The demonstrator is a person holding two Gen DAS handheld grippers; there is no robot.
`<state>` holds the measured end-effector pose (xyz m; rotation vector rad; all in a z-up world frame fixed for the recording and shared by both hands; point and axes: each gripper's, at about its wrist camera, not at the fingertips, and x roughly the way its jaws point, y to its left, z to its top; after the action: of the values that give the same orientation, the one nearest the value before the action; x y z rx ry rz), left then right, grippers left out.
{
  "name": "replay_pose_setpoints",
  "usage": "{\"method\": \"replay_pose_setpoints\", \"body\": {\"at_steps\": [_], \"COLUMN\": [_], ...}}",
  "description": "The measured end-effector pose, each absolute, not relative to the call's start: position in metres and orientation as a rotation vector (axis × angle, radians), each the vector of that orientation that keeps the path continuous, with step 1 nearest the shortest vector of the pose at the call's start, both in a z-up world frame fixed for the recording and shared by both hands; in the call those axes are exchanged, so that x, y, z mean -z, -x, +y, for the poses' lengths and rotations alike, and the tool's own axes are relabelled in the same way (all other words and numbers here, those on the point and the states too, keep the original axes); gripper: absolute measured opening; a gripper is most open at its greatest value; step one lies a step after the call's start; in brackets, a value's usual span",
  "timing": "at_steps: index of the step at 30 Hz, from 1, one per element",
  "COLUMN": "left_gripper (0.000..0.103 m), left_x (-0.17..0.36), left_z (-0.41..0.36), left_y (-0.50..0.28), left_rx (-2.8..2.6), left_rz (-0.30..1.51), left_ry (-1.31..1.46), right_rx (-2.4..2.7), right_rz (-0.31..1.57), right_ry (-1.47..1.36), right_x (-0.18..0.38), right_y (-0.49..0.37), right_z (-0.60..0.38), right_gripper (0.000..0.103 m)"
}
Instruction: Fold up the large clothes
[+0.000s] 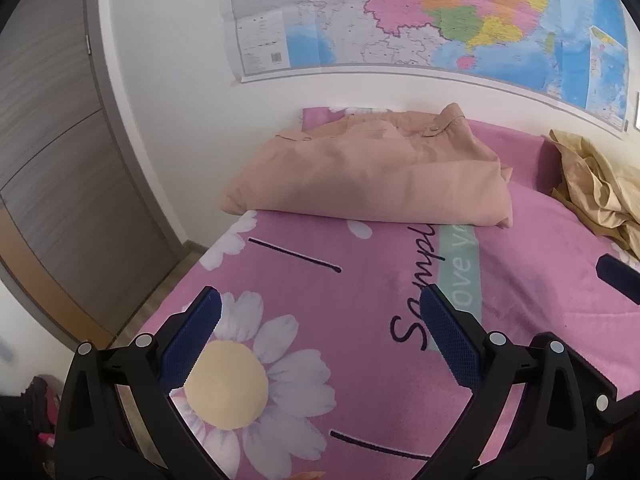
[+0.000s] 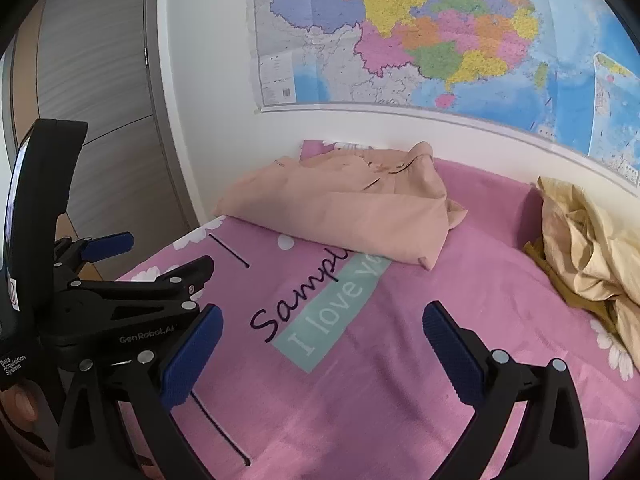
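A folded peach shirt (image 1: pixel 372 172) lies at the far end of the pink flowered bed cover (image 1: pixel 360 360), against the wall; it also shows in the right wrist view (image 2: pixel 344 208). A crumpled tan garment (image 1: pixel 596 192) lies at the right by the wall, also seen in the right wrist view (image 2: pixel 588 256). My left gripper (image 1: pixel 320 300) is open and empty above the cover, well short of the shirt. My right gripper (image 2: pixel 320 316) is open and empty above the cover. The left gripper (image 2: pixel 160 256) shows at the left of the right wrist view.
A large coloured map (image 1: pixel 440 20) hangs on the white wall behind the bed. A grey wardrobe door (image 1: pixel 52 160) stands at the left, past the bed's left edge. The bed cover (image 2: pixel 400 360) lies flat in front of both grippers.
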<state>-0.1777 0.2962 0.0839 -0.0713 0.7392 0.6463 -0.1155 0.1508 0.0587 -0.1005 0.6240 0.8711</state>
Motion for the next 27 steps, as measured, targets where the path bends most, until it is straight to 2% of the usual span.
{"method": "replay_pose_setpoints", "body": {"at_steps": [27], "left_gripper": [0.098], "left_x": [-0.0858], "left_z": [0.2936], "left_y": [0.1786], "left_rx": [-0.665], "left_rz": [0.716], "left_ry": [0.052], "right_rx": [-0.872], "right_rz": [0.64], "right_ry": [0.061], "right_x": [-0.0549], "right_y": [0.1156], "right_z": [0.149], "right_gripper": [0.097]}}
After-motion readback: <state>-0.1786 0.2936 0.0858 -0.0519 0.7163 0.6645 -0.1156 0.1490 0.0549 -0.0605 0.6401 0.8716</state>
